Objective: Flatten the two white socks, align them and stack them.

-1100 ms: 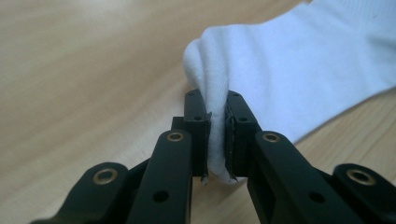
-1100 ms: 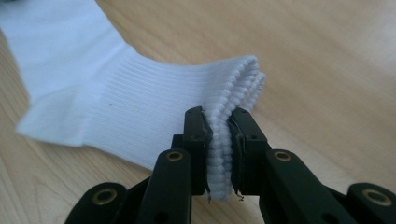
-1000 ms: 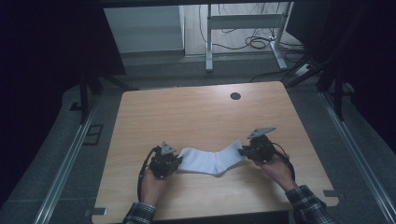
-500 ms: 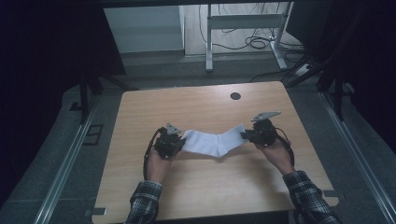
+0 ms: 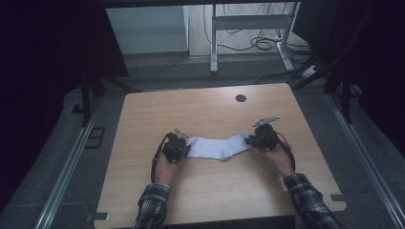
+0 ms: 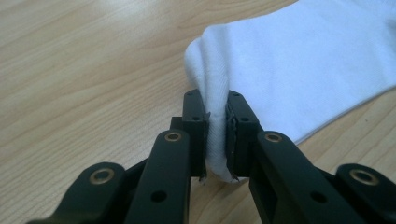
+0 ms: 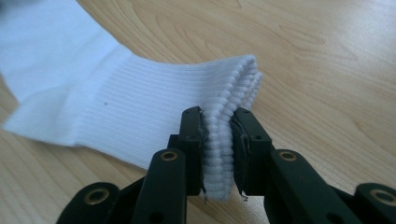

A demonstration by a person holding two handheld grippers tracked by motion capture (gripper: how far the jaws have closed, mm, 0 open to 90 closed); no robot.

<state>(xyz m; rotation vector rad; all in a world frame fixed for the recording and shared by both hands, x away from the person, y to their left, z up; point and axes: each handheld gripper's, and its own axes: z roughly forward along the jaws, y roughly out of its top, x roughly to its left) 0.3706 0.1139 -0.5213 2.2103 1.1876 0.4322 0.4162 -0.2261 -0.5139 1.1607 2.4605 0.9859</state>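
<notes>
Sock ends inside both tongs

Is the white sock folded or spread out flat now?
Spread out: the white sock lies stretched lengthwise on the table, one end pinched by each gripper.

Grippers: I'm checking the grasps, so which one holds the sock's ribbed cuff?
The right gripper does: its jaws pinch the thick ribbed edge of the sock. The left gripper clamps the smooth, rounded toe end instead.
</notes>
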